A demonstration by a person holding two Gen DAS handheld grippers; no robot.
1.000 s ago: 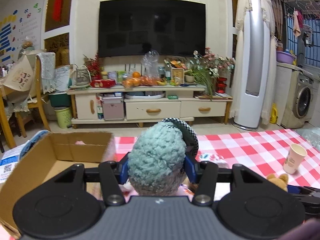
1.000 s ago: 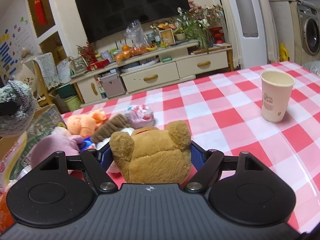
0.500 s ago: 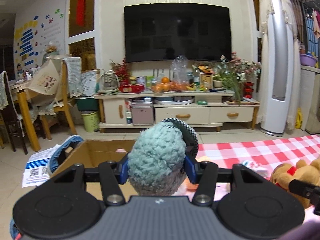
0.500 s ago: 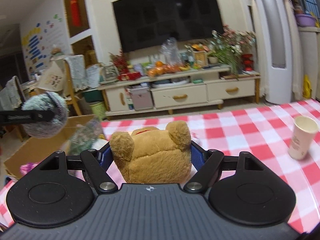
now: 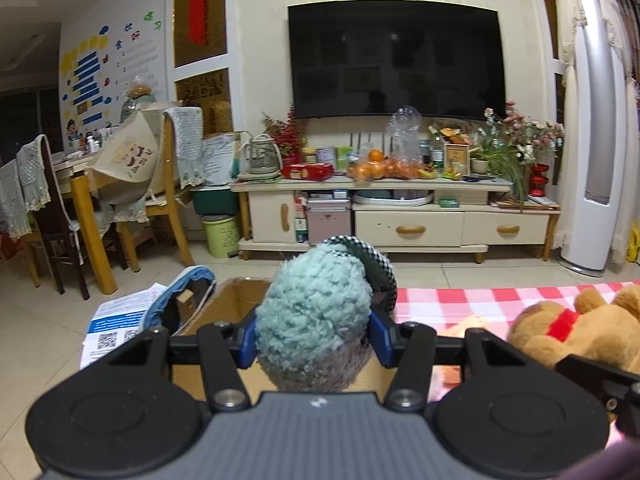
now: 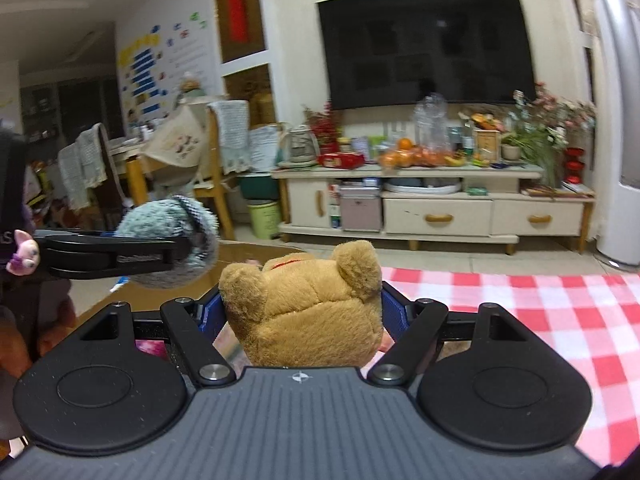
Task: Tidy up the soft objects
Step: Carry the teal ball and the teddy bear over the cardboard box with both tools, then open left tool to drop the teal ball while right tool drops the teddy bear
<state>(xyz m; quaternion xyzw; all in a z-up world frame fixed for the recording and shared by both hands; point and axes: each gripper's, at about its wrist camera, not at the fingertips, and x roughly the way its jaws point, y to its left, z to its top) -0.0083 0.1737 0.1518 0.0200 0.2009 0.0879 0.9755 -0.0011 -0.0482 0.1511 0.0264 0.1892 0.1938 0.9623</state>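
Both toys carried nearer the box — teal plush, brown bear, each pinched between jaws.

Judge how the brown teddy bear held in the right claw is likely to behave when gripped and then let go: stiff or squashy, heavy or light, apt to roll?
The brown teddy bear probably squashes: the right claw presses into its plush sides. It looks light for its bulk, being held aloft by that pinch alone. Its lumpy shape suggests it would flop and settle, not roll.
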